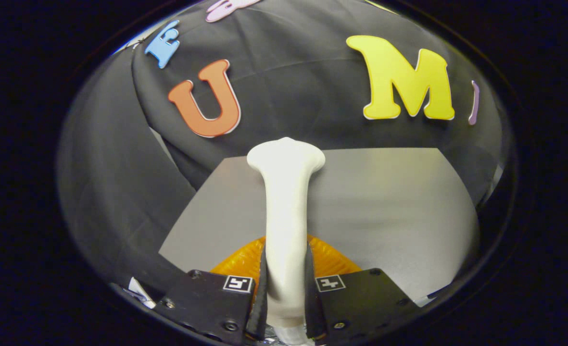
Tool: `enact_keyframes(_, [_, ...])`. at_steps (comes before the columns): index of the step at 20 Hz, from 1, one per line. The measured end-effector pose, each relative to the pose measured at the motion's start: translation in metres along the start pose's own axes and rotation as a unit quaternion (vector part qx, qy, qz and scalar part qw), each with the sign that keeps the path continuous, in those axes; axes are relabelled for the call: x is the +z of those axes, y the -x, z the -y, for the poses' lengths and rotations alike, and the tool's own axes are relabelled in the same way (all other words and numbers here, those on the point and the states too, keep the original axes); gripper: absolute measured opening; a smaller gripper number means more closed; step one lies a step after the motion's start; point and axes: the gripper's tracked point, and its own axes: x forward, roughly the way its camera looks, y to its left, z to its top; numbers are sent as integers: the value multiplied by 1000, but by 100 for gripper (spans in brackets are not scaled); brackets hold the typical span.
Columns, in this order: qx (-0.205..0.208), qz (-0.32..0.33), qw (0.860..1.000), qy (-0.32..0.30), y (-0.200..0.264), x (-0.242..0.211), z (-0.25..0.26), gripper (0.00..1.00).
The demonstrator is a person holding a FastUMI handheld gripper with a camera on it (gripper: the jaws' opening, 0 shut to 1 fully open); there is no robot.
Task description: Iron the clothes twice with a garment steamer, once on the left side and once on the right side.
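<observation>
Gripper view. The tool is closed down onto the white, smooth plastic garment steamer; both fingers press against the sides of its handle, one on each flank, with no gap visible between finger and handle. The grip sits low on the handle, close to its near end.

Steamer appearance: matte off-white, one piece as far as can be seen. The handle is a slim rounded shaft that runs straight forward from between the fingers. At the far end it flares out into a wider, flattened head with soft rounded corners and a slight bump at its centre top. The steam face of the head cannot be seen from here. The near end of the handle, behind the fingers, shows a paler grey band; what it is cannot be told.

Position: the steamer stands out beyond the fingers over the flat grey desk, its head reaching as far as the desk's back edge, in front of the black cloth wall. Whether the head touches anything cannot be told.

An orange ribbed thing lies just ahead of the fingers, under the handle, partly hidden by them; its nature is unclear.
</observation>
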Motion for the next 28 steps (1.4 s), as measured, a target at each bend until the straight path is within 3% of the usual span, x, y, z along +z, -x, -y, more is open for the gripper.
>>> enact_keyframes(11, [50,115,992,23,149,15,13,34])
enact_keyframes(22, [1,195,981,8,296,-13,98,34])
enact_keyframes(28, [-68,279,958,-3,387,11,173,34])
